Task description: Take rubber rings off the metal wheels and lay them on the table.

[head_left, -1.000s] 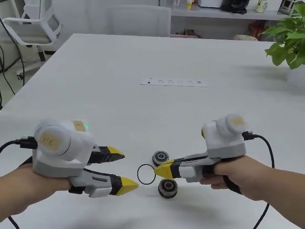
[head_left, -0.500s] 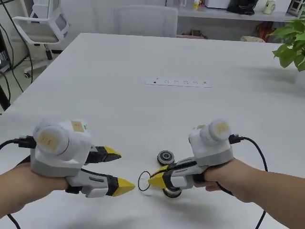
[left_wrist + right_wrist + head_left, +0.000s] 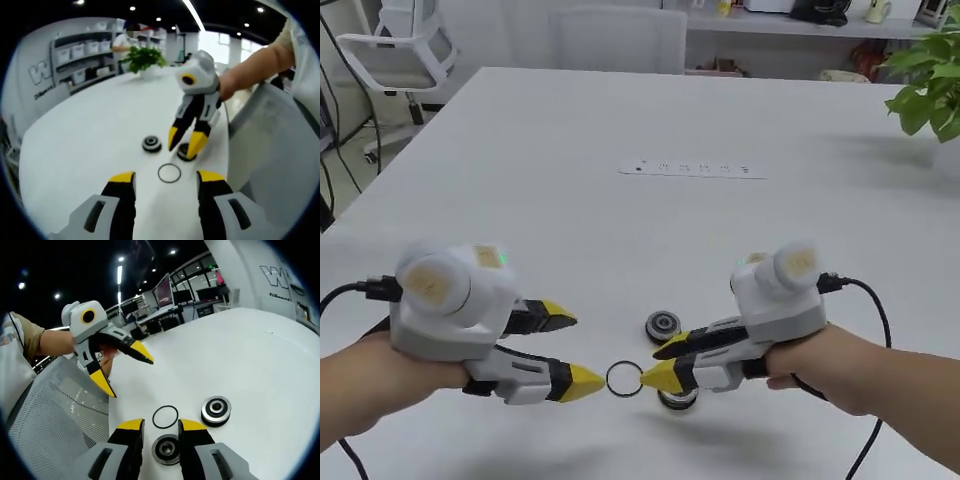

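A: Where is the rubber ring (image 3: pixel 624 379)?
B: It lies flat on the table (image 3: pixel 620 230), between the tips of both grippers, just beside the nearer wheel (image 3: pixel 678 400). The farther wheel (image 3: pixel 663 325) stands apart.
A: And the jaws?
B: The left gripper (image 3: pixel 585 350) is spread wide and empty. The right gripper (image 3: pixel 653 364) is parted over the nearer wheel, holding nothing.
A: Any writing?
B: A large W (image 3: pixel 272 274) on the wall. What the shelf bins (image 3: pixel 77 51) hold cannot be told.

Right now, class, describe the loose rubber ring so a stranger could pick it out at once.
On the white table, find the left gripper and right gripper, yellow tips facing each other. The rubber ring lies flat between those tips. Unlike the two chunky metal wheels beside it, it is a thin black hoop with bare table showing through.
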`<state>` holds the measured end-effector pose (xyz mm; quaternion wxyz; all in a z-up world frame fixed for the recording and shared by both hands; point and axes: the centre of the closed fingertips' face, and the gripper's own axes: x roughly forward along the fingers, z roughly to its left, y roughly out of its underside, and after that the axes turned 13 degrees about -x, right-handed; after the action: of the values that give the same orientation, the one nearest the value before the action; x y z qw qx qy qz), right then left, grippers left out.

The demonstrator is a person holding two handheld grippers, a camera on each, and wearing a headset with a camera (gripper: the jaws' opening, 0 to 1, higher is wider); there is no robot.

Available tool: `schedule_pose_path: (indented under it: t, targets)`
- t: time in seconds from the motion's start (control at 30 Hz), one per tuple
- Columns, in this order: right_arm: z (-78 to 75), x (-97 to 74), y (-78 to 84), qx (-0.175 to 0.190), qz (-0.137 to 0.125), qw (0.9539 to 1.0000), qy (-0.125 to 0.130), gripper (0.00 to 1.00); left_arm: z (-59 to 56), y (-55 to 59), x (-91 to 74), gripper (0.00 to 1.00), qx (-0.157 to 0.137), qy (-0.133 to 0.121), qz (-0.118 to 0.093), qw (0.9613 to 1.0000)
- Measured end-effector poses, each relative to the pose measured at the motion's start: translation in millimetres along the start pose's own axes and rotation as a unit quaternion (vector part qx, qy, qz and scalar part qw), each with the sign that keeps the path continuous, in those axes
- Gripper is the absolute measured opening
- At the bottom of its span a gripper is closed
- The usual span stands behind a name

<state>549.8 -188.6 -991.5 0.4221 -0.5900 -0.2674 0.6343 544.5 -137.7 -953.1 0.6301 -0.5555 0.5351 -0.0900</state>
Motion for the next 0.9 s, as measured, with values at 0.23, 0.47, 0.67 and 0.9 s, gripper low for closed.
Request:
schedule_pose_path:
  t: [0.23,0.47,0.67,0.9]
  targets:
    - [-1.0,-14.7,5.7,-0.002,-0.004,1.0,0.008,0.27,-6.3,-6.1,13.2,0.48,0.008,0.013,0.004,0.9999]
    - [0.0,-23.9,18.8,-0.008,0.003,0.9999,0.012,0.29,-13.7,-9.4,28.1,0.47,0.018,0.026,0.011,0.9994]
    - [2.0,-27.9,27.5,-0.013,0.011,0.9998,0.012,0.3,-21.2,-10.5,40.7,0.46,0.023,0.037,0.016,0.9989]
    - [1.9,-27.6,33.6,-0.027,0.015,0.9994,0.013,0.27,-27.9,-6.1,53.8,0.43,0.028,0.046,0.03,0.9981]
